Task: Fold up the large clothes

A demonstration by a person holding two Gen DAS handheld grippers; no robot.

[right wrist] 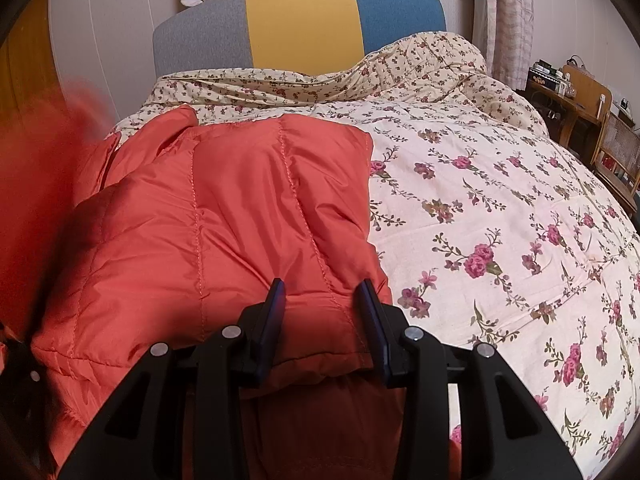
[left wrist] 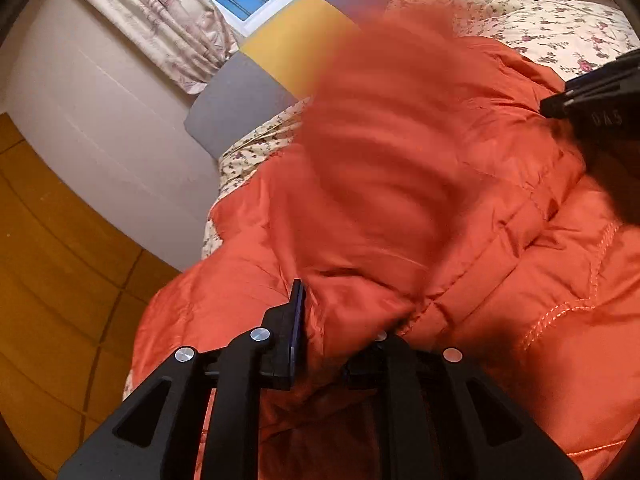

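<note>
Left tongs (left wrist: 340, 320) pinch a bunched fold of my orange quilted coat (right wrist: 224, 216), lying on the floral bed (right wrist: 500, 200); slick fabric may slip out. Right tongs (right wrist: 320, 320) gape wide, straddling the hem, gripping nothing: fold could spring back.

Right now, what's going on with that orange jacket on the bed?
A person with a gripper in each hand is folding an orange quilted jacket on the floral bedspread. The left gripper has a bunch of the fabric between its fingers and a blurred flap of it is in the air in front of it, apparently mid-swing. The right gripper is open, its fingers straddling the jacket's near edge, which lies flat.
</note>
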